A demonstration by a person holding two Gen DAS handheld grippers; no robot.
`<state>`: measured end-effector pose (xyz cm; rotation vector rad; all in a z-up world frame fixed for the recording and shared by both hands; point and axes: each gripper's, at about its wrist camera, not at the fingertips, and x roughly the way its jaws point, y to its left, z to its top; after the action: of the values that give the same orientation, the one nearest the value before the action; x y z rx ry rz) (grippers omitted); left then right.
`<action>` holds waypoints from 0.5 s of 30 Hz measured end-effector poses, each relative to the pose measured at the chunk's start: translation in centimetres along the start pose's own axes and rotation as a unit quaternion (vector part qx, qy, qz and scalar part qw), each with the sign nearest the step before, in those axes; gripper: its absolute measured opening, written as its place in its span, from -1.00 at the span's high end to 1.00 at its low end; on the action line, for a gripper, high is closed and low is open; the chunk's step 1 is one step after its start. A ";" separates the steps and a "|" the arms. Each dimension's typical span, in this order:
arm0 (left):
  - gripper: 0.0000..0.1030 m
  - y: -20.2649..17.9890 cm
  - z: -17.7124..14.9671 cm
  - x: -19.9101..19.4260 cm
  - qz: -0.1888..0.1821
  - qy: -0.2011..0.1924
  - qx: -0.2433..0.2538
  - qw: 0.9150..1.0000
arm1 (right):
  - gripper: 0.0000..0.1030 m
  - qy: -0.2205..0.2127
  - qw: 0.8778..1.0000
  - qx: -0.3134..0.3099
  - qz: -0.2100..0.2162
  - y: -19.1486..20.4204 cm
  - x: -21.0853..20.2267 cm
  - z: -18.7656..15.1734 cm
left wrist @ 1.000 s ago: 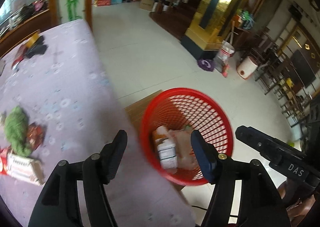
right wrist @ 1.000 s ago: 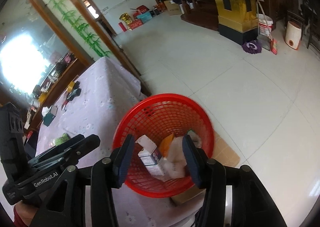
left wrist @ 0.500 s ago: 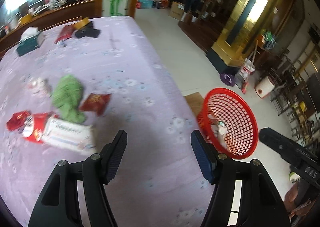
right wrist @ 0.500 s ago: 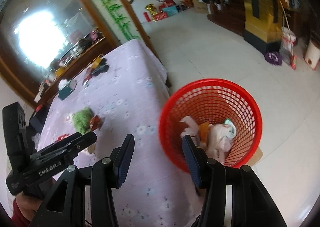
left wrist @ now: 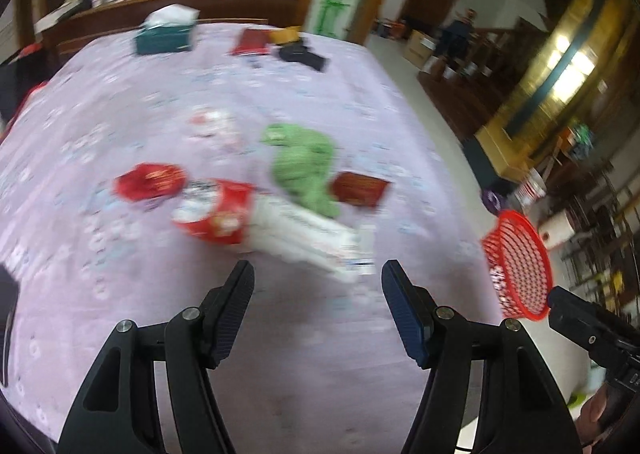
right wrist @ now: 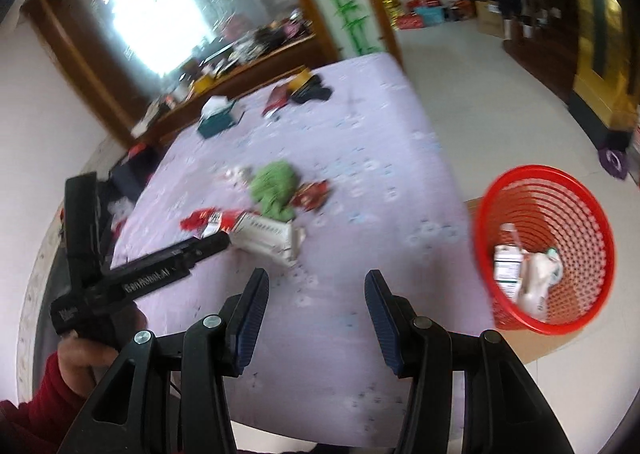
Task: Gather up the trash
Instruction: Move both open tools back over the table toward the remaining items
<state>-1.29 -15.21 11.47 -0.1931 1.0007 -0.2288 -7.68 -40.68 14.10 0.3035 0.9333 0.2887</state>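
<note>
Trash lies on the lilac tablecloth: a white box, a red-and-white wrapper, a red foil wrapper, a crumpled green bag, a dark red packet. My left gripper hovers open and empty just short of the white box. My right gripper is open and empty over the table's near part. The red mesh basket stands on the floor to the right, with cartons and a bag inside.
At the table's far end are a teal tissue box, a red booklet and a black item. A wooden sideboard runs behind. Tiled floor spreads right of the table; a person stands far off.
Both grippers swung left from above the red basket to over the table. The basket slid to the right edge of each view and the trash pile came in front. Jaw gaps unchanged.
</note>
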 end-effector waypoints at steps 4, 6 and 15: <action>-0.26 4.8 -0.3 -1.0 0.019 0.003 -0.037 0.999 | -0.09 0.030 0.999 -0.019 0.020 2.3 3.4 0.5; -0.26 6.6 -0.7 -1.6 0.031 0.003 -0.042 0.999 | -0.16 0.041 0.998 -0.039 0.023 3.5 5.2 1.0; -0.26 10.9 -2.3 -3.7 0.053 0.011 -0.035 0.998 | -0.39 0.101 0.986 -0.125 0.044 8.4 15.7 4.1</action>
<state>-4.00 -3.88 10.36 -0.2023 1.0382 -0.0997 3.59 -27.65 8.00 0.0846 1.0720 0.5207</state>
